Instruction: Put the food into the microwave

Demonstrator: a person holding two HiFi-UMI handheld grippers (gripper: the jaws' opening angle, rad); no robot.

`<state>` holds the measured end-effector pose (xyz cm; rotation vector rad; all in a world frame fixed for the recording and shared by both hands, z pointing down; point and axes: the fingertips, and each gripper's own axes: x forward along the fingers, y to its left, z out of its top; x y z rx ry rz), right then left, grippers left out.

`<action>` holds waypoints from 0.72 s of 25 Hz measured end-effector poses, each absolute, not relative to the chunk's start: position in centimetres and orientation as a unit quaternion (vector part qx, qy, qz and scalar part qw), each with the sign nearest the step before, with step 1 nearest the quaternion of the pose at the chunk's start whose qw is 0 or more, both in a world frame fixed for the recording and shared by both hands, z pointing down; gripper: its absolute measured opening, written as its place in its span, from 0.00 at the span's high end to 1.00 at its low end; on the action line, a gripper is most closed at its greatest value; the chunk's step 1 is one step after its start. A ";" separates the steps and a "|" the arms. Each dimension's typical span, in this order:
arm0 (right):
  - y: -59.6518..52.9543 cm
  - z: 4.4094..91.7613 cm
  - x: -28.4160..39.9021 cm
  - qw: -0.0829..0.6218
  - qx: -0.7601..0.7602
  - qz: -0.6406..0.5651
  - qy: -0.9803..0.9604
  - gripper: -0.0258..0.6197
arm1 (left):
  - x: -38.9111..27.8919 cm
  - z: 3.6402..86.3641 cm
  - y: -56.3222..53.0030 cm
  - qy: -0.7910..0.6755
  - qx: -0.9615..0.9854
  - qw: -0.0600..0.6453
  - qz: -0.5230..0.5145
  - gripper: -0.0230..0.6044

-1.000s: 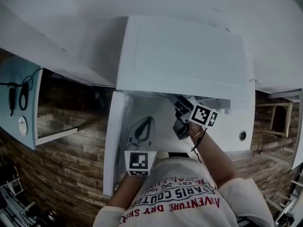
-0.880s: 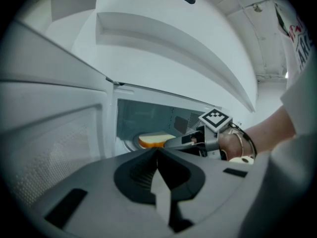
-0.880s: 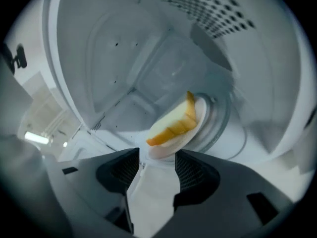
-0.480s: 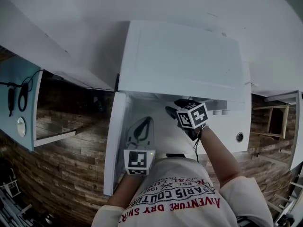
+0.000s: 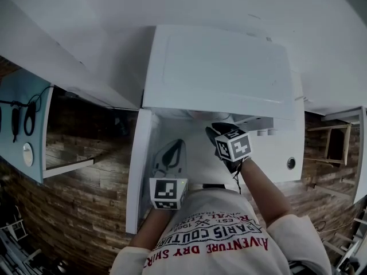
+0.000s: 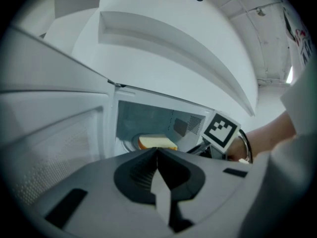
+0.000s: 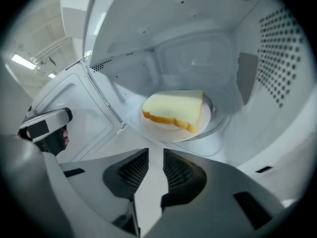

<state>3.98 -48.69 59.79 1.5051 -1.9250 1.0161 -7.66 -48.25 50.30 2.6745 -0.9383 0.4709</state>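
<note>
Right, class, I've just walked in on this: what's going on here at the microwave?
A person works at an open microwave with tongs in each hand. A slice of bread lies on a white plate inside it. The right tongs point into the opening just short of the plate, empty, their jaws a little apart after just closing partway. The left tongs are shut and empty, outside near the open door. The door is not yet closed.

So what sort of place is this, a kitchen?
Likely a kitchen corner, perhaps a mock-up: a white microwave oven with its door open, a slice of yellow-crusted bread on a round white plate inside, and wooden plank flooring below.
</note>
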 end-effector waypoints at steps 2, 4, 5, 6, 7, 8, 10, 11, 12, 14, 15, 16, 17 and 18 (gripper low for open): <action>-48.0 58.7 4.3 0.226 0.580 0.353 -0.699 0.89 | -7.4 50.0 -48.2 -0.324 0.923 0.136 0.159 0.95; -47.2 57.4 4.5 0.203 0.604 0.335 -0.694 0.91 | -7.1 49.4 -48.1 -0.324 0.924 0.130 0.157 0.95; -46.8 56.6 4.6 0.191 0.615 0.326 -0.693 0.92 | -6.9 49.1 -48.1 -0.323 0.925 0.127 0.156 0.95; -46.5 55.7 4.7 0.178 0.625 0.316 -0.691 0.92 | -6.7 48.9 -48.1 -0.322 0.926 0.123 0.156 0.95; -46.2 54.8 4.8 0.166 0.634 0.306 -0.691 0.93 | -6.5 48.6 -48.1 -0.321 0.927 0.117 0.156 0.95; -45.9 53.9 4.9 0.156 0.641 0.294 -0.692 0.93 | -6.2 48.2 -48.1 -0.319 0.928 0.112 0.154 0.95; -45.4 52.1 5.3 0.138 0.653 0.270 -0.694 0.93 | -5.5 47.3 -48.0 -0.316 0.931 0.104 0.148 0.95; -45.1 51.1 5.5 0.129 0.658 0.258 -0.695 0.93 | -5.2 46.8 -48.0 -0.315 0.933 0.100 0.144 0.95; -45.0 50.0 5.8 0.119 0.664 0.245 -0.696 0.93 | -4.9 46.3 -48.0 -0.314 0.934 0.095 0.141 0.95; -44.6 47.7 6.2 0.097 0.674 0.218 -0.699 0.94 | -4.4 45.2 -48.1 -0.314 0.937 0.083 0.133 0.95; -44.5 46.4 6.3 0.085 0.676 0.203 -0.703 0.94 | -4.1 44.4 -48.1 -0.313 0.938 0.076 0.126 0.95; -44.4 45.2 6.4 0.074 0.678 0.188 -0.707 0.94 | -3.8 43.7 -48.2 -0.313 0.940 0.070 0.120 0.95; -44.3 44.0 6.4 0.065 0.678 0.172 -0.711 0.94 | -3.6 43.0 -48.3 -0.314 0.941 0.062 0.114 0.95; -44.2 42.9 6.5 0.059 0.680 0.158 -0.714 0.94 | -3.4 42.3 -48.4 -0.314 0.941 0.055 0.109 0.95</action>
